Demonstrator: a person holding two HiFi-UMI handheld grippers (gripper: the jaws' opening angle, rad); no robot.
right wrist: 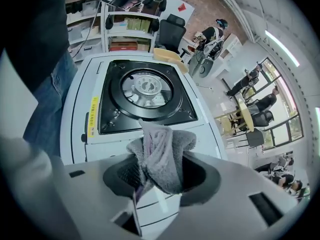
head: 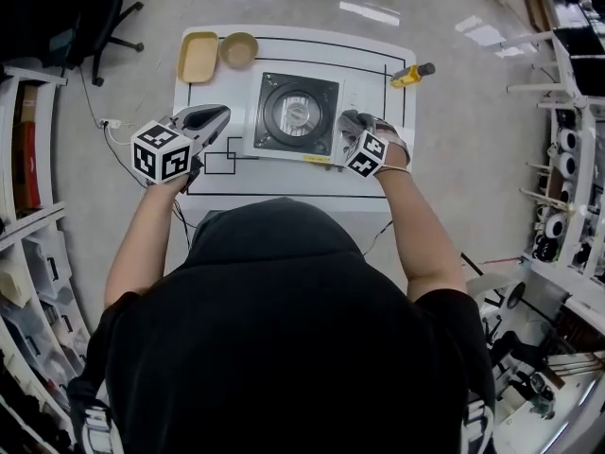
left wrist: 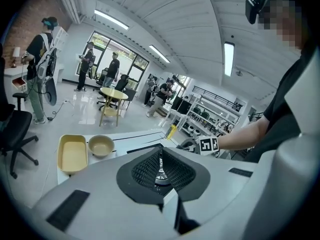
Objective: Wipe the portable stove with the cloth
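The cloth (right wrist: 161, 153) is pinched in a grey bunch between the jaws of the right gripper (head: 348, 127), which is held at the 4 o'clock corner of the portable stove (head: 295, 115). The left gripper (head: 219, 114) is kept off the stove's 8 o'clock side, its jaws pressed together on nothing.

For a good wipe, the loose fold would best be laid flat on the black top plate and drawn in overlapping passes round the burner ring. The pressure should be light enough that the stove is not pushed across the table (head: 378, 53). The empty left gripper could be set against the stove's 9 o'clock edge as a brace, if sliding is feared.

Only the right gripper view shows how the cloth is gripped: bunched, with a tongue sticking out past the jaws. Whether that tongue touches the plate cannot be settled there.

The layout is given only by the head view: a yellow tray (head: 198, 57) and a bowl (head: 238, 49) at 10 o'clock from the stove, and a yellow-handled tool (head: 412, 74) at 2 o'clock. The shut, empty left jaws are confirmed only in the left gripper view.
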